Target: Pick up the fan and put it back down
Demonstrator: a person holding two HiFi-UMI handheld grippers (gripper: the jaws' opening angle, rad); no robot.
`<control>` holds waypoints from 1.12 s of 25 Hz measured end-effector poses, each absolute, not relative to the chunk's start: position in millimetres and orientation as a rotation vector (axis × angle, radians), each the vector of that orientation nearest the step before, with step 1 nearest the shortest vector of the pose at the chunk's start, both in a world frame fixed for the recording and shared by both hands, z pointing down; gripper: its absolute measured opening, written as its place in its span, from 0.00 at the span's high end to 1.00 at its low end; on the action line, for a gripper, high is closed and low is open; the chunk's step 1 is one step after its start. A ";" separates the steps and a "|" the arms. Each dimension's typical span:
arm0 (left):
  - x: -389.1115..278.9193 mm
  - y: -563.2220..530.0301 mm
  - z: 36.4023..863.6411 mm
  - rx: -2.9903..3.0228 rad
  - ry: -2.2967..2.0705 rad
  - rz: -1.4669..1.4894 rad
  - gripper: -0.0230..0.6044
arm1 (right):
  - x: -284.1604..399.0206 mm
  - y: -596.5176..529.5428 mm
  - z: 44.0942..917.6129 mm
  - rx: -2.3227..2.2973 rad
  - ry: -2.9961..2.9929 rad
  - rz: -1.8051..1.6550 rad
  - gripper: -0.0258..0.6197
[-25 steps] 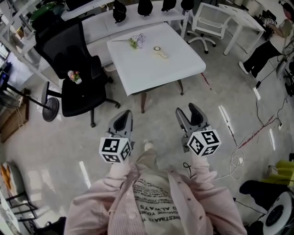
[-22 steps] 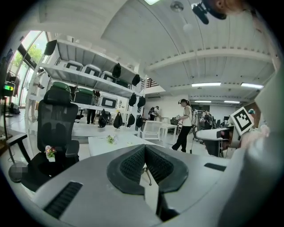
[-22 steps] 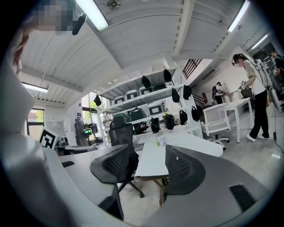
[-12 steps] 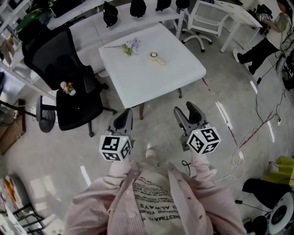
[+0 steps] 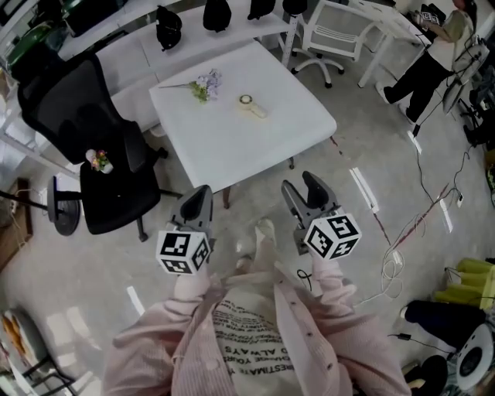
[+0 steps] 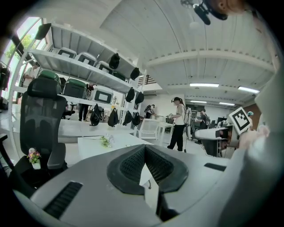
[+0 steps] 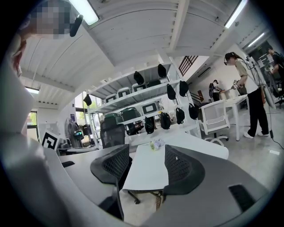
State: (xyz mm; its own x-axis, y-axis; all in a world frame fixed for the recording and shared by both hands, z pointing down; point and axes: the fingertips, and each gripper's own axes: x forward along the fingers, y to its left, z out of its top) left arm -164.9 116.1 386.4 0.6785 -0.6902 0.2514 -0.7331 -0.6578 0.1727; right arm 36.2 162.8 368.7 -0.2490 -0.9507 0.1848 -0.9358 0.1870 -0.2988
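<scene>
A small cream hand-held fan (image 5: 252,105) lies on the white square table (image 5: 232,135), beside a sprig of flowers (image 5: 203,83). Both grippers hang over the floor short of the table's near edge, well apart from the fan. My left gripper (image 5: 196,206) (image 6: 144,153) has its jaws pressed together with nothing between them. My right gripper (image 5: 304,193) (image 7: 146,166) is open and empty, and the table top (image 7: 148,170) shows through its gap. The flowers (image 7: 156,144) (image 6: 105,141) appear in both gripper views; I cannot make out the fan there.
A black office chair (image 5: 85,139) with a small flower pot (image 5: 98,161) on its seat stands left of the table. A white chair (image 5: 334,31) and a standing person (image 5: 429,54) are at the far right. Cables (image 5: 414,240) trail on the floor to the right. Shelves with black bags (image 5: 216,11) stand behind.
The person has stepped toward the table, so it sits lower and further left in the head view. Both grippers keep their pose and state.
</scene>
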 end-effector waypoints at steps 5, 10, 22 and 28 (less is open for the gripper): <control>-154.7 87.2 391.4 2.625 -1.150 0.228 0.96 | 48.5 131.4 375.7 -1.889 2.413 -0.558 0.62; -143.2 43.0 396.6 2.599 -1.180 0.224 0.96 | 60.4 81.3 381.2 -1.854 2.470 -0.573 0.62; -99.7 -57.7 417.4 2.494 -1.241 0.285 0.96 | 95.1 -39.3 409.1 -1.757 2.603 -0.694 0.62; -82.5 -94.7 435.9 2.421 -1.258 0.312 0.96 | 108.9 -86.9 430.4 -1.707 2.660 -0.771 0.62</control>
